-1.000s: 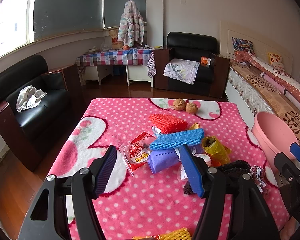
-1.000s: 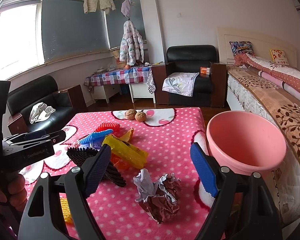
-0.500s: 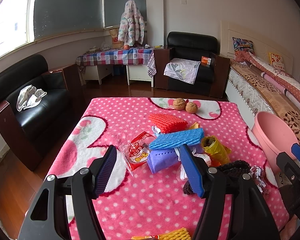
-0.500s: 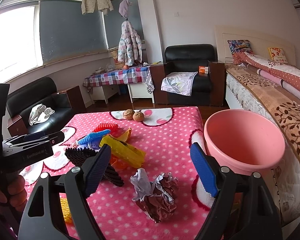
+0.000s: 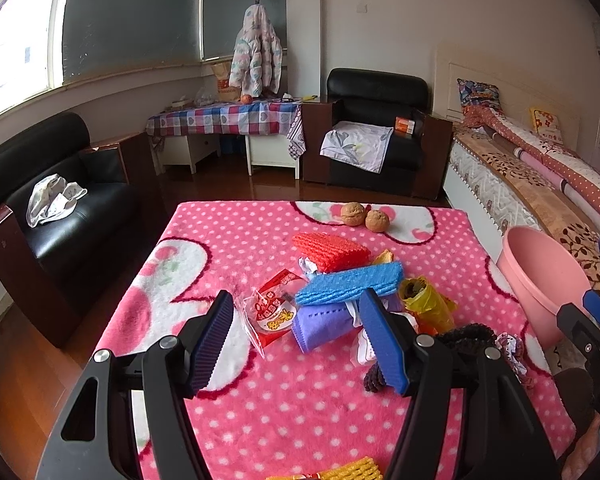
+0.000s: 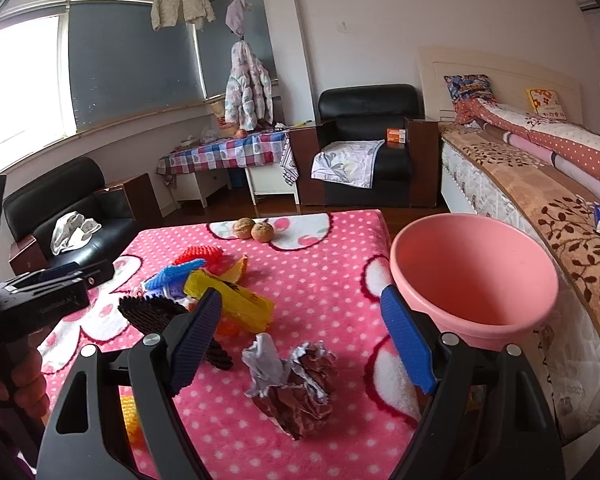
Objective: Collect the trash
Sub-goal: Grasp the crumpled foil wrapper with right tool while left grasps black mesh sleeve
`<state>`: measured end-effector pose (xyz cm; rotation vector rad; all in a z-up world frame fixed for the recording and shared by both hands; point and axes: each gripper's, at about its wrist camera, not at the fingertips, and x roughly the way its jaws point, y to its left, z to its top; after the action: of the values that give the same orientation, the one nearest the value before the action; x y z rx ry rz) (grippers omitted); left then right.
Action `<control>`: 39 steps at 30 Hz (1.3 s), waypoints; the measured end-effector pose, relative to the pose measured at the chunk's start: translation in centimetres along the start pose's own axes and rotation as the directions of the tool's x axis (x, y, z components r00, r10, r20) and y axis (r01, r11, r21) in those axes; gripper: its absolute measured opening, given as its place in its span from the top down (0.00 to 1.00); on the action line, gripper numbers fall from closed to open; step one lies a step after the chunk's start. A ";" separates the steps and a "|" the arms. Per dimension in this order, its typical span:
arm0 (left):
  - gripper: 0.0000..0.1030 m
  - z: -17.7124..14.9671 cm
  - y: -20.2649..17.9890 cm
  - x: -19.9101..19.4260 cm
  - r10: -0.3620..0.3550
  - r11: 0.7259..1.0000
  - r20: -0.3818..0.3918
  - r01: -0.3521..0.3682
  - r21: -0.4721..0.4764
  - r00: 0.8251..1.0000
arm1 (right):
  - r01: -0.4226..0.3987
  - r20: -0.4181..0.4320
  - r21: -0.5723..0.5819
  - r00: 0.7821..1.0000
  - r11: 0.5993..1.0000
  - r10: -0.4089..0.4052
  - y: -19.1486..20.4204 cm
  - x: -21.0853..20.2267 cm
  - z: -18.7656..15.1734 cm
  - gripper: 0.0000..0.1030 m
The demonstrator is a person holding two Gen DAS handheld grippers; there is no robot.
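On the pink spotted blanket (image 6: 332, 280), both grippers, left gripper (image 5: 300, 340) and right gripper (image 6: 300, 340), hover spread wide and empty, the right framing a crumpled wrapper (image 6: 296, 384), likely bound for the pink basin (image 6: 472, 276) at two o'clock.

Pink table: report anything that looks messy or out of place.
Litter is strewn over the pink table: a crumpled foil wrapper, a yellow bag and foam nets in a heap. The pink basin is empty.

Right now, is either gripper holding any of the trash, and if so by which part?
Nothing is held. The left gripper and right gripper are both open; the crumpled silver-and-brown foil wrapper lies untouched on the pink dotted blanket.
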<state>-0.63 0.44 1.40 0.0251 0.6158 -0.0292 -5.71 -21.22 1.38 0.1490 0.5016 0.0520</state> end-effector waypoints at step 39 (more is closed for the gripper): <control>0.39 -2.8 -2.2 0.8 -0.371 0.909 -0.069 0.378 0.175 0.926 | -0.105 -0.300 -0.020 0.949 0.994 0.094 0.0 3.6 -3.9 0.27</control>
<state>-1.66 -1.67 -1.39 0.0875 0.6439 -0.4613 -4.48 -20.39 -3.71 0.1322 0.7956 0.1846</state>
